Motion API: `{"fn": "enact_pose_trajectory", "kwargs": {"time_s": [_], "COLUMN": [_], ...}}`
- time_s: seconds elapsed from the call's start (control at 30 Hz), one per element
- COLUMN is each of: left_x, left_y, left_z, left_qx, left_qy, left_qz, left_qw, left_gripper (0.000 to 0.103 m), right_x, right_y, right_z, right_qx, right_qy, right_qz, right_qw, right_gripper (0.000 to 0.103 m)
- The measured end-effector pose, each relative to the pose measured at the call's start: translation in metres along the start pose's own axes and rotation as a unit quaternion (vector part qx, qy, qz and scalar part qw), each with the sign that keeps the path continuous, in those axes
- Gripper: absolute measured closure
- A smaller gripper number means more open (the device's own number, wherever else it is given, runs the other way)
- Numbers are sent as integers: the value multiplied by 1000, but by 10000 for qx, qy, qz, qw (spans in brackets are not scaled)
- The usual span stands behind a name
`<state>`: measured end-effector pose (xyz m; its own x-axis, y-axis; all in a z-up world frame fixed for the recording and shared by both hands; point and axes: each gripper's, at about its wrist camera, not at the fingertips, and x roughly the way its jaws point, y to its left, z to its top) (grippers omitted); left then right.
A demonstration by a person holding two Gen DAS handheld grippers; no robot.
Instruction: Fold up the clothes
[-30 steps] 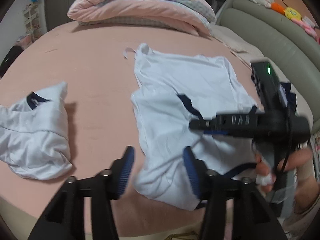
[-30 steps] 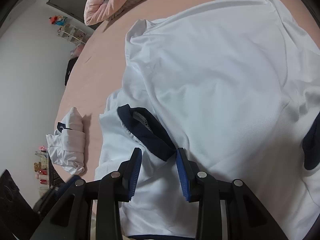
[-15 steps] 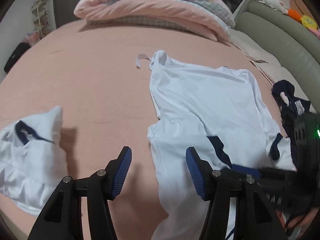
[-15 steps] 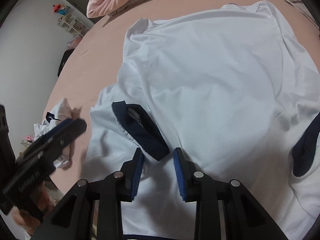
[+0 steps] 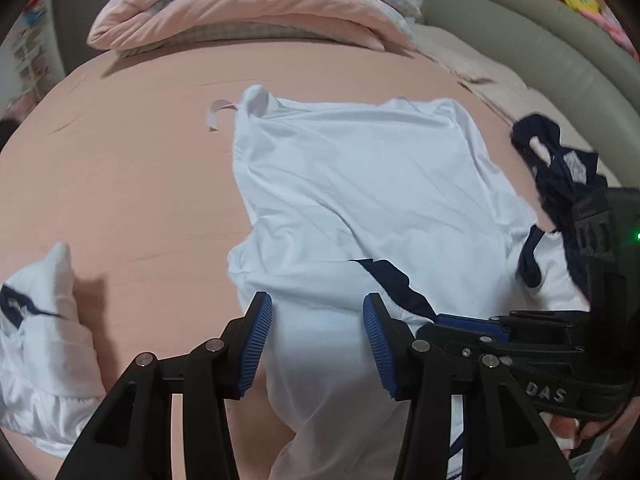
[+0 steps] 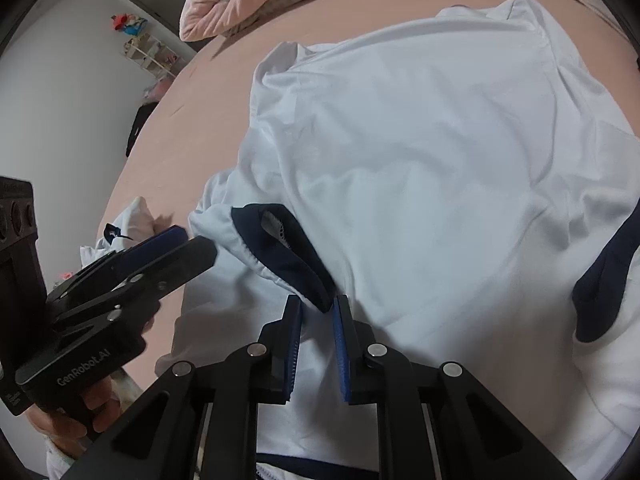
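A white shirt (image 5: 360,200) with navy trim lies spread flat on a pink bed (image 5: 120,184). Its long axis runs from the near edge of the bed, where both grippers are, away toward a rolled pink quilt (image 5: 248,4) at the far end. The navy collar (image 6: 288,252) is at the near end, so the shirt points neck-first toward the person; the hem lies at the far end.

The right gripper (image 6: 318,312) has its blue pads narrow and closing, with the tip of the collar between them; whether the pads already press on the cloth cannot be told. The left gripper (image 5: 318,312) is about half open and closing, above the near left part of the shirt, with white cloth showing between its fingers but not pinched.

A second white garment (image 5: 44,344) lies crumpled to the left, well apart from the shirt. A dark navy garment (image 5: 560,168) lies just beside the shirt's right edge.
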<state>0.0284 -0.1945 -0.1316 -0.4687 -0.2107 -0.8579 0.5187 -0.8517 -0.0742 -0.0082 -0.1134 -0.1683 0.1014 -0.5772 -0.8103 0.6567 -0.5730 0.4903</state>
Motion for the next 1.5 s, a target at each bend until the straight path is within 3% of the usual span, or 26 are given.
{"fn": "enact_pose_trajectory", "kwargs": {"time_s": [0.07,0.13,0.37,0.43,0.5,0.53,0.63,0.7,0.8,1.1,1.5], "left_x": [9,15,15,16,11,8,-8,-19,-34,-55,-60], "left_y": [0,2,5,5,5,6,6,7,7,2,-23], "left_z": [4,6,9,10,8,7,2,-2,-7,-13,-48], "left_qx": [24,-11,-117,-123,-152,-173,-259,-308,-341,-118,758], "left_qy": [85,99,88,247,281,272,115,-35,-233,-506,-426], "left_qz": [153,132,-47,-39,-66,-101,-272,-357,-446,-184,472], "left_qw": [9998,9999,9999,9996,9995,9994,9992,9989,9981,9985,9951], "left_gripper": [60,73,74,74,73,73,63,42,30,29,29], "right_x": [0,1,-15,-26,-39,-45,-63,-70,-77,-89,-124], "right_y": [3,5,12,13,14,14,13,11,5,9,-7], "right_z": [-3,-6,-10,-9,-8,-8,-8,-8,-11,-26,-61], "right_qx": [-48,-89,-308,-373,-482,-536,-695,-733,-649,-812,-1733], "right_qy": [23,36,-21,-99,-244,-337,-521,-577,-630,-724,-806], "right_qz": [-15,-46,18,-7,-155,-233,-400,-496,-508,-763,-1868], "right_qw": [10000,9999,9995,9993,9984,9977,9954,9944,9946,9911,9636], "right_gripper": [89,89,88,76,53,51,48,44,43,43,43]}}
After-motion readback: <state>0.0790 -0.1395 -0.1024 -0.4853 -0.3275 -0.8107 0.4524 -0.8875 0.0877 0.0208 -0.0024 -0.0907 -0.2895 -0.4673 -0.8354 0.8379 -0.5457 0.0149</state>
